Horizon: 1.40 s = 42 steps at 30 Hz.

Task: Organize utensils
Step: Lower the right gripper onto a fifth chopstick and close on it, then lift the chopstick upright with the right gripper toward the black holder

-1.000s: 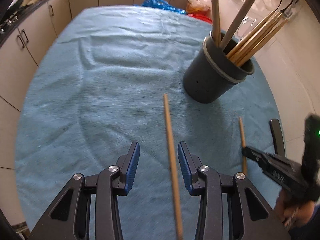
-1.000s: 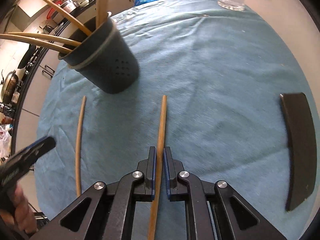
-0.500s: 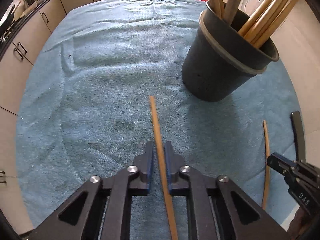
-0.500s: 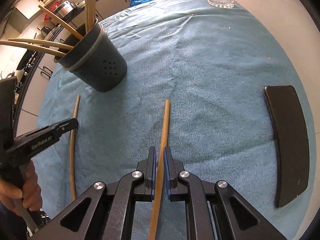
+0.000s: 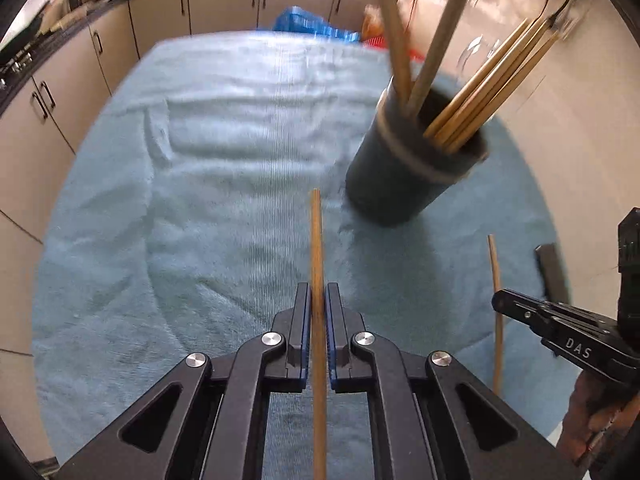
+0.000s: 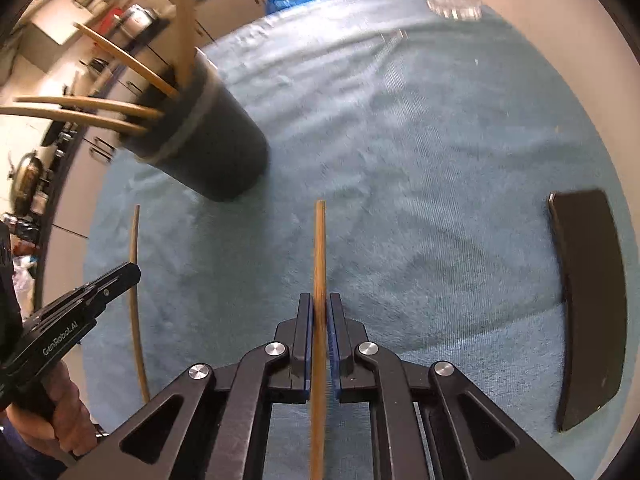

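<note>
We are holding both grippers level and forward: left gripper [image 5: 318,312] fingers [image 5: 303,320] pinched together, right gripper [image 6: 319,320] fingers [image 6: 335,322] likewise clamped.

A dark, round utensil holder [image 5: 412,176] stands on the blue towel, bristling with long, pale wooden chopsticks [image 5: 484,88] that lean out over its rim in several directions; a light band rings it just below the rim. Near the holder's base, one wooden chopstick [image 5: 317,264] points its blunt tip toward the holder, pinched between gripper fingers. A second chopstick [image 6: 319,280], likewise clamped, points past the holder's side.
</note>
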Available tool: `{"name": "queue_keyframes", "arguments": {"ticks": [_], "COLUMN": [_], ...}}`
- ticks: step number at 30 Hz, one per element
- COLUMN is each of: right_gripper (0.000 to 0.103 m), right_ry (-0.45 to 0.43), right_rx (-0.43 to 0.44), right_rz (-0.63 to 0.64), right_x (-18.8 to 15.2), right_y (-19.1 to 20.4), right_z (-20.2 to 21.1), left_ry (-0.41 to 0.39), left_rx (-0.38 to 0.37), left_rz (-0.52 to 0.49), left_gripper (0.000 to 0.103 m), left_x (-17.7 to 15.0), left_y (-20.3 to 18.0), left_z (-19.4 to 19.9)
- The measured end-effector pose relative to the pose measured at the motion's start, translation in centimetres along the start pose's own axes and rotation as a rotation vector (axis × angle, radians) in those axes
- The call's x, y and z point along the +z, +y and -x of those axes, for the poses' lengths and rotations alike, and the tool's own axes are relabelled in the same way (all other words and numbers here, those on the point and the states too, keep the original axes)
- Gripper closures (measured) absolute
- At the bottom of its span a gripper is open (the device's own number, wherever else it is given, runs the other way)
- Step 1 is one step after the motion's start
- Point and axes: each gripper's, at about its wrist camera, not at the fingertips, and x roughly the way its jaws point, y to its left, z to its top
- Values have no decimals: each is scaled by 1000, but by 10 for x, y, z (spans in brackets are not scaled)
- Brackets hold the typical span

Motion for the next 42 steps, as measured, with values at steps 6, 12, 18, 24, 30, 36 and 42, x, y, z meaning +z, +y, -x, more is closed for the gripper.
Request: {"name": "queue_keyframes", "arguments": {"ticks": [6, 12, 18, 24, 30, 36, 42], "right_gripper": [96, 96, 96, 96, 96, 96, 96], "right_ry": [-163, -233, -275, -320, -355, -385, -404], "right_rx": [45, 76, 105, 133, 147, 158, 169], "right_rz": [82, 145, 170, 173, 178, 185, 183], "right_x": [-1, -7, -7, -5, -6, -6, -6], "right_y": [19, 37, 46, 47, 47, 46, 43], "right_z": [49, 73, 81, 98, 109, 120, 128], "left_ry": [-136, -204, -245, -270, -297, -314, -322], "left_rx": [0, 1, 11, 24, 35, 47, 57], "left_rz": [-2, 5, -3, -8, -19, -33, -38], "left_gripper": [97, 97, 97, 97, 97, 97, 97], "left_x": [0, 8, 7, 4, 2, 1, 1], "left_y": [-7, -17, -28, -33, -40, -47, -52], "left_z": [47, 73, 93, 103, 114, 121, 125]}}
